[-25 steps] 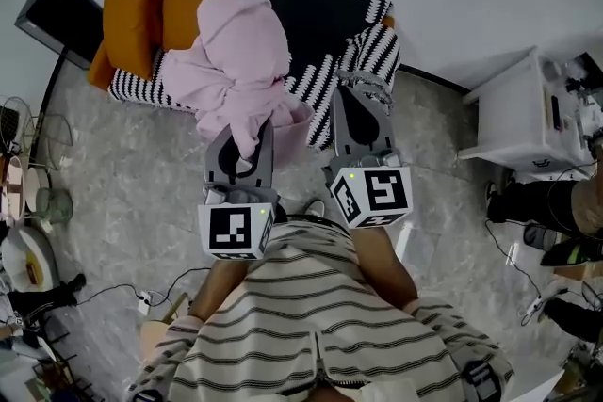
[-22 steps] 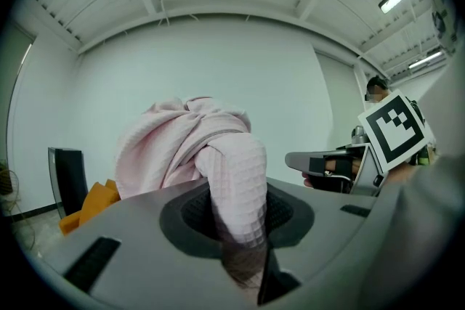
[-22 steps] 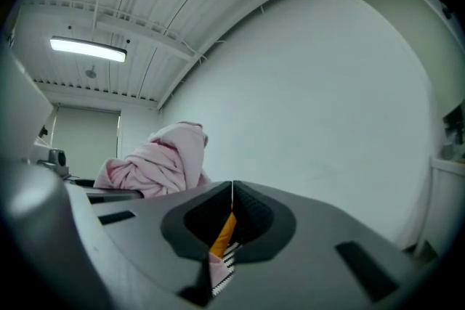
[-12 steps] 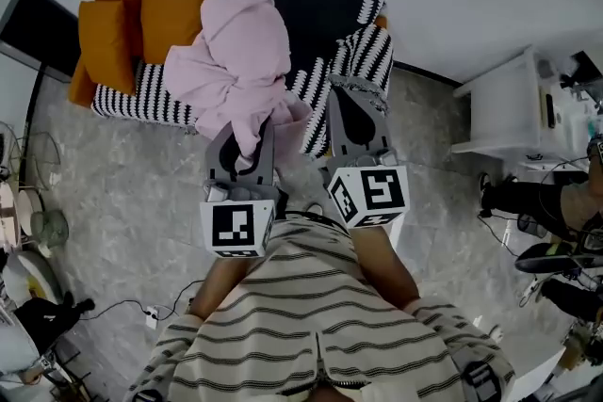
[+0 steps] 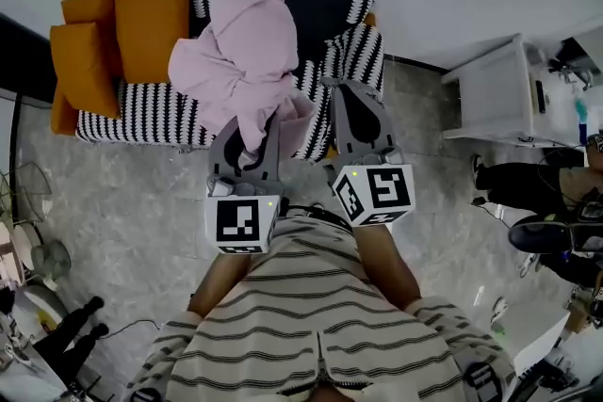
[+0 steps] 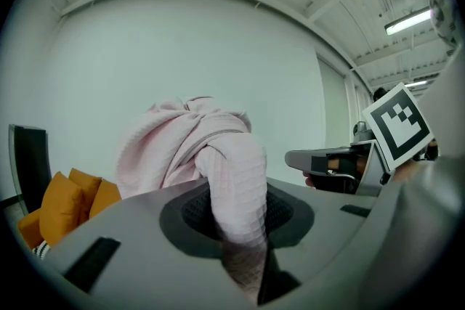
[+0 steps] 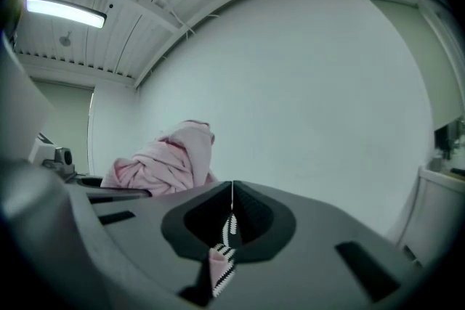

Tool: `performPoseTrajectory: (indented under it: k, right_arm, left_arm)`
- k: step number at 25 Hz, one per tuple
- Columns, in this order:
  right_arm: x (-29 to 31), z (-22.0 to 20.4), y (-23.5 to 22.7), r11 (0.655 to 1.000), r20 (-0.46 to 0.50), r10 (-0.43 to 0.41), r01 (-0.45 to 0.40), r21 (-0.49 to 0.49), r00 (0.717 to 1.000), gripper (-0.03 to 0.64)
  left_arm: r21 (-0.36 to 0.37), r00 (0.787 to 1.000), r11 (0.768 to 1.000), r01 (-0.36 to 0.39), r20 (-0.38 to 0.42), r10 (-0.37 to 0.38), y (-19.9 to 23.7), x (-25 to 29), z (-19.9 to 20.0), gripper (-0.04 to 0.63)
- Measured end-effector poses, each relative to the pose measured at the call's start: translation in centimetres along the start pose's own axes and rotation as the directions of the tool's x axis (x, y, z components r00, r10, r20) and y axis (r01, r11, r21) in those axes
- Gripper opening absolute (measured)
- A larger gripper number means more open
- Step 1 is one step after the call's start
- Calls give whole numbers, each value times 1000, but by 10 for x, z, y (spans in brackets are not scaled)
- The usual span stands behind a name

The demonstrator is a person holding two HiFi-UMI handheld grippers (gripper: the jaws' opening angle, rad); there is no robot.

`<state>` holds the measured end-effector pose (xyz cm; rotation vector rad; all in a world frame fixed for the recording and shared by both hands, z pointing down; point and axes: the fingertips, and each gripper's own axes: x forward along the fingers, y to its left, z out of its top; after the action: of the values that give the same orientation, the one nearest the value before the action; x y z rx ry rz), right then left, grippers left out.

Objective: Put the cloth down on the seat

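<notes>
A person's left tongs (image 5: 247, 125) are clenching a twisted tail of the pink cloth (image 5: 243, 52). Its bunched bulk is bulging straight ahead of them above the striped seat (image 5: 141, 113), with its long axis running away from the tongs toward the wall. The right tongs (image 5: 356, 89) are riding just beside it, pinched to a slit and seemingly gripping nothing. With orange cushions (image 5: 122, 33) occupying the seat's left end, lowering the left hand looks the deciding move.

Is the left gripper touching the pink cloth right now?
Touching. In the left gripper view, the left gripper is clamped on the pink cloth.
</notes>
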<state>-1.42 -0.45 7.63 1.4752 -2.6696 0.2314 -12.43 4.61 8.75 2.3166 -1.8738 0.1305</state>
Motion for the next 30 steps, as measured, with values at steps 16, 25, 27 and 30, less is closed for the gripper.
performPoseTrajectory:
  k: [16,25,27,30]
  right_arm:
    - [39,-50,-70,994,-121,-100,105,29,988,14]
    - [56,-100,-74,994,-208,-58,76,82,976,12]
    - [59,-113,-76,993,-229,-54,76,85,972,12]
    - [64,-131,-79,992,-258,-51,79,96,965,14]
  left_arm:
    - [-27,990,997,76,-119,-79,-12,81,-48,103]
    - [-37,981,998,45,-187,-51,-8,100,-81,103]
    - [-53,977,998,42,-205,-52,-8,103,-93,103]
    - [-79,970,996,36,-237,-54,-7,110,-114,103]
